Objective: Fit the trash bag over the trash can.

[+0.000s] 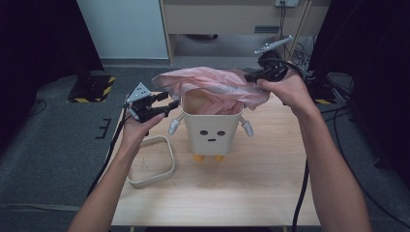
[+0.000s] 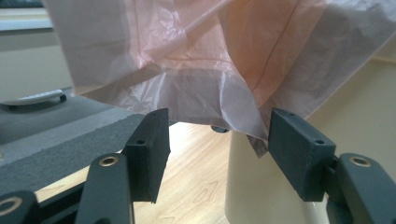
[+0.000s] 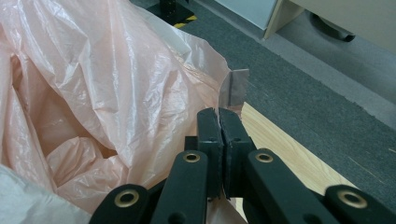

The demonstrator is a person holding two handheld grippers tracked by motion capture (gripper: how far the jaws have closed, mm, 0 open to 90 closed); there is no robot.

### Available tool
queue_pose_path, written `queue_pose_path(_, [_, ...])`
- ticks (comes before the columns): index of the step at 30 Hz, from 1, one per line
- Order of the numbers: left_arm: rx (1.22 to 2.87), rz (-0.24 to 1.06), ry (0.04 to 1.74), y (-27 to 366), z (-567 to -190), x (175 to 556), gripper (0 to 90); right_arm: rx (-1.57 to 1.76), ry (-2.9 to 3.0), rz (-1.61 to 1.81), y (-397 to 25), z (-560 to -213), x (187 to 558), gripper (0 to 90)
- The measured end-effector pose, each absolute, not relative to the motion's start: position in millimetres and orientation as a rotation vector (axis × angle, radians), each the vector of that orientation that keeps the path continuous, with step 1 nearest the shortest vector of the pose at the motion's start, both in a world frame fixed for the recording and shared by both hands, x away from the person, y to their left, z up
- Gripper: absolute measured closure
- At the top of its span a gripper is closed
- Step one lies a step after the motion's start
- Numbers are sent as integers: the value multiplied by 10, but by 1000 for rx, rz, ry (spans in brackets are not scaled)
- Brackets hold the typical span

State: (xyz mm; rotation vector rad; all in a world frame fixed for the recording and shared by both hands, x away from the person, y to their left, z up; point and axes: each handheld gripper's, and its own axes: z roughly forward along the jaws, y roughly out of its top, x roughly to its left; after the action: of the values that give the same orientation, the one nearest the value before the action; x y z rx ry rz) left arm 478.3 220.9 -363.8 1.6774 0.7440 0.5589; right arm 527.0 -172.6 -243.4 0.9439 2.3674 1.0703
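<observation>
Bag (image 1: 208,87), pink and thin, draping over the mouth of the bin (image 1: 211,133) at mid-table, part sagging inside, part ballooning above the rim. Not yet fitted, by the look of it: far-right edge being held up, near-left edge hanging loose past the rim, nothing folded down around the bin's walls.

Right gripper (image 1: 251,76) clenching a fold of the bag (image 3: 116,93) between closed jaws, lifting it up and to the right of the bin. Left gripper (image 1: 164,104) hovering just beside the bin's left side, jaws released and standing apart, the bag's hem (image 2: 210,107) dangling just above and between them, seemingly not yet pinched.

Probably remaining: catching the left hem, spreading the opening, pulling it down over all sides, then perhaps seating the ring (image 1: 151,162) lying on the table (image 1: 251,193) to the front left.

Moving outward: bin's small arm sticking out near the left gripper, likely snagging the film if dragged past. Plenty of bare wood lying in front and to the right; table's back edge sitting close behind the bin, grey floor beyond.
</observation>
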Motion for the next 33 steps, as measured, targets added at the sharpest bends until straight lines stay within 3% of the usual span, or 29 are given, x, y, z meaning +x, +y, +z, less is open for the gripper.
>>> queue_pose_path(8, [1650,694,747,2357,-3503,4710,368,942,2357,1086,-1756,-2418,5267,885])
queue_pose_path(14, [1608,772,789,2488,-3466,4900,326,937,2349,1088,-1783,-2406,5266,891])
queue_pose_path(18, [1608,732,737,2475,-3422,4990,335,936,2345,1092,-1785,-2415,5263,900])
queue_pose_path(20, [1617,717,717,2458,-3404,5025,389,936,2337,1094,-1792,-2418,5270,900])
queue_pose_path(22, [1612,710,709,2450,-3380,5045,566,936,2329,1092,-1799,-2415,5276,900])
queue_pose_path(23, [1614,713,700,2446,-3367,5042,566,933,2328,1091,-1800,-2415,5278,900])
queue_pose_path(26, [1618,709,691,2420,-3330,5034,762,921,2309,1088,-1803,-2419,5275,900])
queue_pose_path(28, [1652,712,698,2387,-3316,5038,835,928,2293,1071,-1825,-2423,5277,900])
queue_pose_path(33, [1695,665,756,2348,-3357,5112,856,965,2294,958,-1851,-2521,5315,900])
